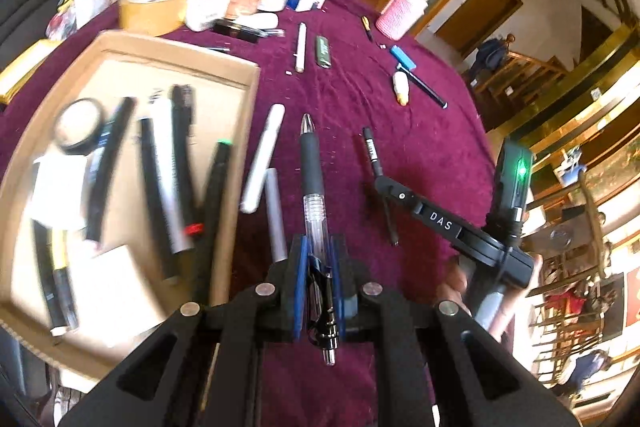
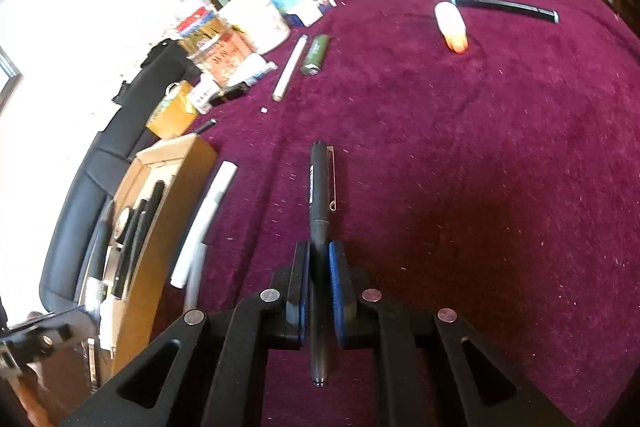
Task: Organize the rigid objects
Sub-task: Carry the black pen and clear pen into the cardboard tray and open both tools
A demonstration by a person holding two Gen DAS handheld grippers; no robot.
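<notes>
Clear-barrelled pen (image 1: 314, 195) clamped in left gripper (image 1: 318, 267), black marker (image 2: 320, 227) clamped in right gripper (image 2: 320, 283): carry level over cardboard box (image 1: 240, 67), release low, parallel to pens inside.

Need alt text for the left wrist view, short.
The left gripper is shut on a clear pen with a black grip, above a maroon tablecloth. To its left a cardboard tray holds pens and markers; two white pens lie just outside it. At right, the right gripper holds a black pen.
</notes>
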